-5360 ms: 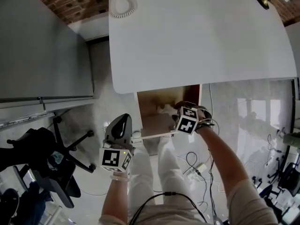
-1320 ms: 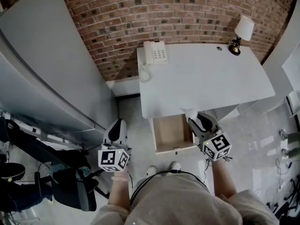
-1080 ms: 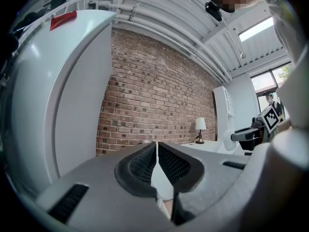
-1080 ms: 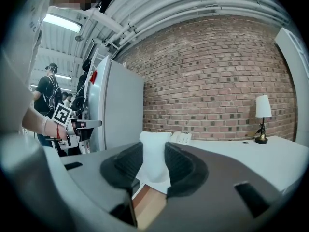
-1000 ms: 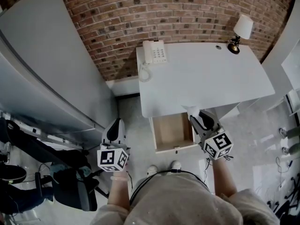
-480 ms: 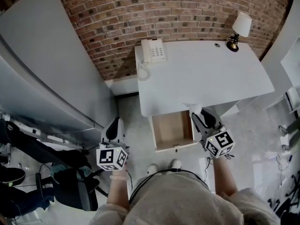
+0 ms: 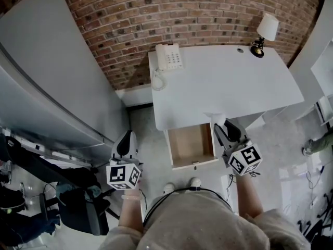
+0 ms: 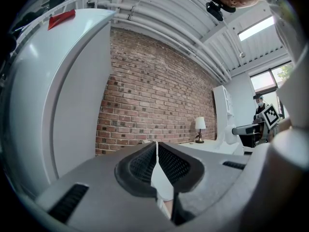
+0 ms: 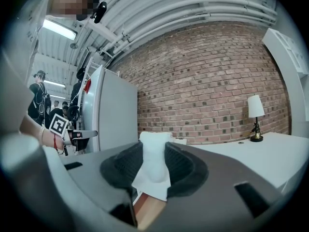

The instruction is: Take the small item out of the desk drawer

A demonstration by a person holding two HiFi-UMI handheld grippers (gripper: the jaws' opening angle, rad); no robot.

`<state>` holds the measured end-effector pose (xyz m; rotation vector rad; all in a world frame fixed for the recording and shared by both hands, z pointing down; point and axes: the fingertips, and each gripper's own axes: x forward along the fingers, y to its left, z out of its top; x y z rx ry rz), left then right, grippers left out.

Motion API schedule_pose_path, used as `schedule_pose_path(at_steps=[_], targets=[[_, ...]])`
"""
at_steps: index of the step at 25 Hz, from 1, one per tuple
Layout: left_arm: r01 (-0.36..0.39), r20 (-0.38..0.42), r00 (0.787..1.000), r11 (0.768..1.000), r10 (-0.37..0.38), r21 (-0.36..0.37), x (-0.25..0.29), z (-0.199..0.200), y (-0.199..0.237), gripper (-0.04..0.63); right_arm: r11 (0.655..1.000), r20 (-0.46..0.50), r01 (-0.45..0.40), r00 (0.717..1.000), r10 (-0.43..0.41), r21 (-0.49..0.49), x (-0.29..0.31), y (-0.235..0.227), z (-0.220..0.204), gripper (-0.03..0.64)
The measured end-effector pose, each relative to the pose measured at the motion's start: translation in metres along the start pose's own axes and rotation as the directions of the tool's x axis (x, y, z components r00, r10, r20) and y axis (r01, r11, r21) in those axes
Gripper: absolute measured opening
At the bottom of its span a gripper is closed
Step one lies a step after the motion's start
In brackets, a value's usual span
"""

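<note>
The white desk point(image 7: 223, 82) has its wooden drawer point(image 7: 191, 146) pulled open below the front edge, and the drawer's inside looks bare. My right gripper point(image 7: 222, 125) hovers just right of the drawer, level with the desk's front edge. It is shut on a small white item point(image 7: 215, 119). In the right gripper view the white item point(image 9: 154, 170) sits squeezed between the dark pads point(image 9: 186, 166) of my right gripper point(image 9: 153, 153) and sticks out past the tips. My left gripper point(image 7: 127, 135) hangs left of the drawer over the floor. In its own view the left gripper point(image 8: 157, 151) is shut on nothing.
A white telephone point(image 7: 169, 56) stands at the desk's back left, with a small lamp point(image 7: 265, 30) at the back right. A brick wall point(image 7: 182, 9) runs behind. A tall grey cabinet point(image 7: 52, 77) fills the left side, and a dark office chair point(image 7: 78, 204) stands at lower left.
Several seconds ago my right gripper was inside the drawer; now it is out beside it with the white item. Over the last second it drifted slightly right. The left gripper stayed put.
</note>
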<state>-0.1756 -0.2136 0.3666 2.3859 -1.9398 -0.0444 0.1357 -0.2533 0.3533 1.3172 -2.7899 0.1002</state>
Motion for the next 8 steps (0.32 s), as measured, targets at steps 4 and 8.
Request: schedule_pose_path(at_steps=[4,8], targets=[[0.001,0.001,1.0,1.0,-0.001,0.001,0.0025,-0.0009,0.0001,0.015,1.0,0.01,0.001,1.0,-0.001,0.009,0.0009,-0.0016,0.0002,0.146],[0.0,0.001,1.0,1.0,0.0,0.002,0.0048,-0.0003,0.0024,0.015,1.0,0.013,0.003,1.0,-0.003,0.011,0.0033,-0.002,0.0012,0.146]])
